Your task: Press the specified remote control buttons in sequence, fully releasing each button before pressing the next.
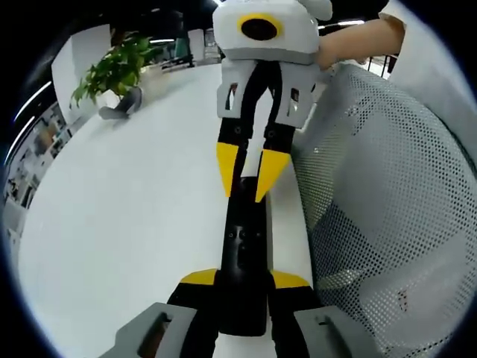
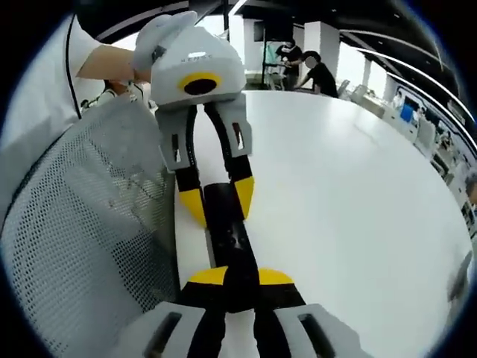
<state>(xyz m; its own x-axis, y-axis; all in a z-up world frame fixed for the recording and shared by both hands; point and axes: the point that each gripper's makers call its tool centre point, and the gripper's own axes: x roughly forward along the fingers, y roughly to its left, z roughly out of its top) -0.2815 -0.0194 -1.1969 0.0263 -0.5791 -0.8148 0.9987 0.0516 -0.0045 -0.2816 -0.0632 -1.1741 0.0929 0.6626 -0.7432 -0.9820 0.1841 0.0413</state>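
With the black remote (image 1: 242, 253) lying at the white desk (image 1: 127, 224) edge, gripped endwise by left claw (image 1: 244, 280) and right claw (image 2: 239, 277), a hard press could tip it off.

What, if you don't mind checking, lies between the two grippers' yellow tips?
The black remote control spans the stretch in both views, with the left gripper closed on one end and the right gripper on the other.

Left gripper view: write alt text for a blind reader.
A black remote control lies on a white table, gripped at both ends by the left gripper and the right gripper. A mesh chair back stands alongside.
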